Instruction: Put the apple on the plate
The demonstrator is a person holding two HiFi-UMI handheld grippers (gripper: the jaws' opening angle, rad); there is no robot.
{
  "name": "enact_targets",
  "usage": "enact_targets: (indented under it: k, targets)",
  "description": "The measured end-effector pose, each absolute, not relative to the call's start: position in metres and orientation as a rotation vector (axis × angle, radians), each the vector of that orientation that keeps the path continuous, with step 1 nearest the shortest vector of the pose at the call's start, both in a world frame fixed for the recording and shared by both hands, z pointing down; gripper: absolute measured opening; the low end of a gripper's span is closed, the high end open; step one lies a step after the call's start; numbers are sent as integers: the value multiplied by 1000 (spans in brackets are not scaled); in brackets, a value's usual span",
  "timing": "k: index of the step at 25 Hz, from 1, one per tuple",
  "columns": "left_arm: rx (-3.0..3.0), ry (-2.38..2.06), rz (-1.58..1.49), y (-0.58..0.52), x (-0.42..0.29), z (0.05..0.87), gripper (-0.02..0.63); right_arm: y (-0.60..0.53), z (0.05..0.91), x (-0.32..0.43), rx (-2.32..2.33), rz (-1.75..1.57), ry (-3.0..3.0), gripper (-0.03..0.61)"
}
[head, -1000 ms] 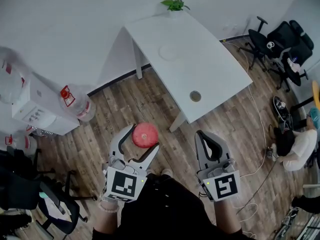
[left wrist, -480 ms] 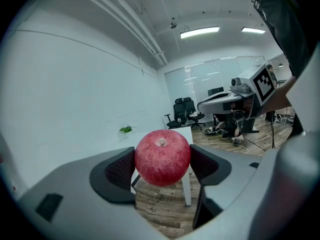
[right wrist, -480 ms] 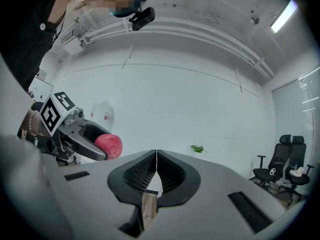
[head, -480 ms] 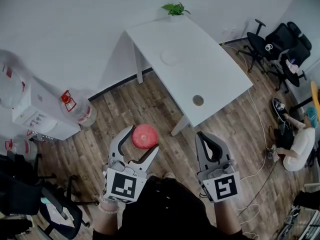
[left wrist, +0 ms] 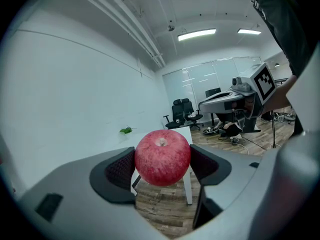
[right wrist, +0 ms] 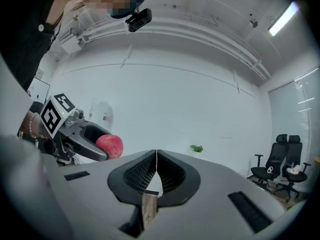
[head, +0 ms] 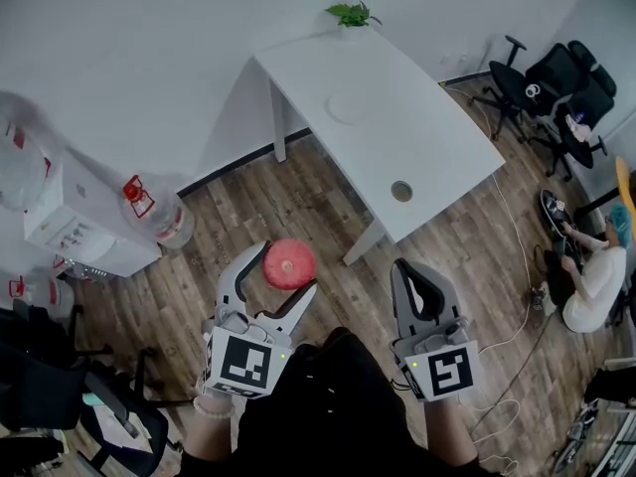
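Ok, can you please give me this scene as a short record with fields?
apple: red, gripped by the left gripper, over the wooden floor
right gripper: shut, empty
plate: empty, on the white table ahead
task state: apple not yet on plate

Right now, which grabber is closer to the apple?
Left. The left gripper is shut on the apple, with a jaw pressing each side. The right gripper is off to the person's right of it, not touching, jaws shut on nothing.
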State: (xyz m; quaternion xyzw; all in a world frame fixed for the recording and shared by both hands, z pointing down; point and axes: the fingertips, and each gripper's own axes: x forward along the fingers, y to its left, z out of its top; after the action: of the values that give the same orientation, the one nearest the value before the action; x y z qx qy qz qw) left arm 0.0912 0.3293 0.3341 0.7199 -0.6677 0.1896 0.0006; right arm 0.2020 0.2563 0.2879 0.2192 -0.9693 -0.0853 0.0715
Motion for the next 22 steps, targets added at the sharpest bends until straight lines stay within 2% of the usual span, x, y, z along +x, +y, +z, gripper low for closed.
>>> enact_targets:
  k: [13,22]
  targets:
    - [2282,-2094,579,334,83,342,356,263,293,185,612,-291,-2903,41]
    - [2277,-2081,574,291,62,343,356,218,300,153,615,-256,-2912,41]
